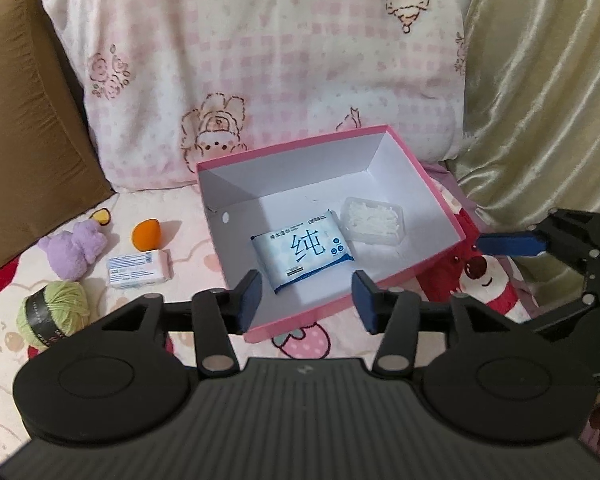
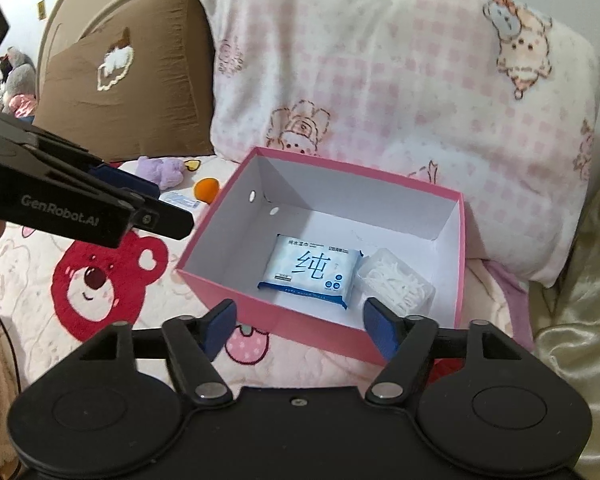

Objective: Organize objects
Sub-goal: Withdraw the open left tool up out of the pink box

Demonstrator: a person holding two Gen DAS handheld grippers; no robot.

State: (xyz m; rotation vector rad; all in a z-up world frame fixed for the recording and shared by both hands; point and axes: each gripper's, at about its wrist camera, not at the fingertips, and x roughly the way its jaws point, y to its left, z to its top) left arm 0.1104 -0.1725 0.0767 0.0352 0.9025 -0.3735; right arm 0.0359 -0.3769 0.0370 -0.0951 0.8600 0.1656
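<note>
Scene: a bed (image 1: 188, 256) with a printed cover; a pink box (image 1: 428, 184) is set on it, in front of a checked pillow (image 1: 260, 60).

Left of the box, as seen in the left wrist view, left to right: a brown cushion (image 1: 24, 120) at the head of the bed; a green yarn ball (image 1: 54, 312) nearest the camera; a purple plush (image 1: 74, 250) behind it; a small carton (image 1: 139, 269) lying flat just beside the plush; an orange sponge (image 1: 146, 235) behind the carton. All five are outside the box, on the bed.

Inside the box, left to right: a wipes pack (image 1: 302, 250) is laid flat on the white floor, label up; a clear tub (image 1: 372, 222) of white sticks is set just beside its right end, touching or nearly so. The remaining floor of the box is bare.

Right of the box a pale satin drape (image 1: 540, 100) is seen.

Left tool (image 1: 306, 300): held above the near edge of the box, pointed down at it. Jaws are parted, nothing between the blue pads. Released.

Right tool (image 2: 300, 326): held above the near wall of the box, likewise pointed down. Jaws are parted more widely, nothing gripped. Released. Its side is visible at the right edge of the left wrist view; the left tool's side is visible at the left of the right wrist view.
</note>
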